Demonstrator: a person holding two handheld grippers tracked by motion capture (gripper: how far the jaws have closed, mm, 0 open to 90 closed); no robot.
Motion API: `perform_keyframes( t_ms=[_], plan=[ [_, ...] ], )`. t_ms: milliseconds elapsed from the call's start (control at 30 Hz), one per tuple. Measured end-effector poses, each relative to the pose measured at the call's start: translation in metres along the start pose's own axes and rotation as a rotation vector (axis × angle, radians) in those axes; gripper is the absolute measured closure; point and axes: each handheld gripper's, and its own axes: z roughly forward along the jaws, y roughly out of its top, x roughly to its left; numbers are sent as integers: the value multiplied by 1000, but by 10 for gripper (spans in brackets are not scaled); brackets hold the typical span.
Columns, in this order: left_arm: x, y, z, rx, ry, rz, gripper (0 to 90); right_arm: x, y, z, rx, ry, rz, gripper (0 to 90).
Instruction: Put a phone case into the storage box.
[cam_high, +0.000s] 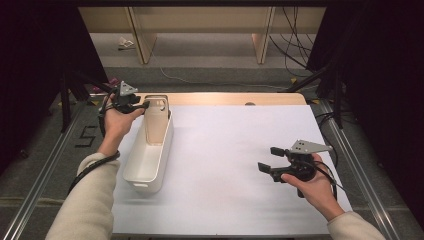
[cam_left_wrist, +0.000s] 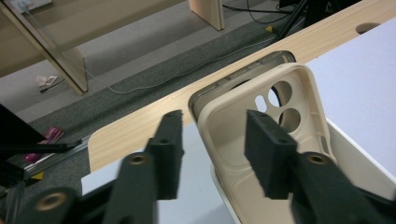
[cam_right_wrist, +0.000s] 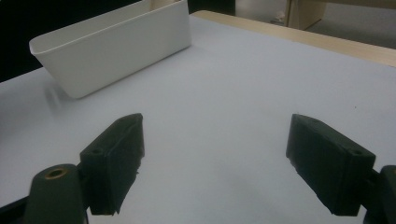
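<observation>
A beige phone case (cam_left_wrist: 229, 126) with round camera holes stands upright in the far end of a long white bin (cam_high: 145, 170). A clear grey-edged case (cam_left_wrist: 243, 74) stands just behind it. My left gripper (cam_high: 142, 105) reaches level to the top of the cases. In the left gripper view its jaws (cam_left_wrist: 217, 149) stand apart on either side of the beige case's (cam_high: 156, 120) edge, with gaps to the pads, so it is open. My right gripper (cam_high: 267, 159) hovers open over the white mat (cam_high: 225, 150) at the right, nothing between its fingers (cam_right_wrist: 215, 163).
The bin (cam_right_wrist: 116, 51) lies lengthwise along the mat's left side. A wooden table edge (cam_high: 225, 98) runs behind the mat, with a metal rail (cam_high: 350, 160) along the right. Cables (cam_high: 295, 45) and wooden furniture legs (cam_high: 262, 35) are on the floor beyond.
</observation>
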Motion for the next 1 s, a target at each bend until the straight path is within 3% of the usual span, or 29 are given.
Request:
perform_keyframes(
  t_ms=[100, 200, 300, 500, 567, 833, 933, 1000],
  plan=[
    [-2, 2, -2, 12, 8, -16, 389, 0, 0, 0, 0, 0, 0, 200],
    [-3, 4, -7, 9, -20, -27, 332, 0, 0, 0, -1, -1, 2, 200],
    [-7, 5, -16, 28, -23, -29, 241, 0, 0, 0, -1, -2, 2, 200],
    [-16, 2, -38, 24, -83, -38, 190, 0, 0, 0, 5, -2, 4, 200],
    [-24, 1, -48, 24, -93, -58, 155, 0, 0, 0, 5, -3, 5, 200],
    [-62, -16, -88, -56, -174, -75, 3, -1, 0, 0, 9, -7, 5, 201],
    [-80, -25, -98, -66, -217, -79, 0, -1, 0, 0, 9, -7, 5, 201],
    [-94, -30, -104, -75, -239, -60, 0, -1, 0, 0, 11, -7, 3, 201]
  ],
)
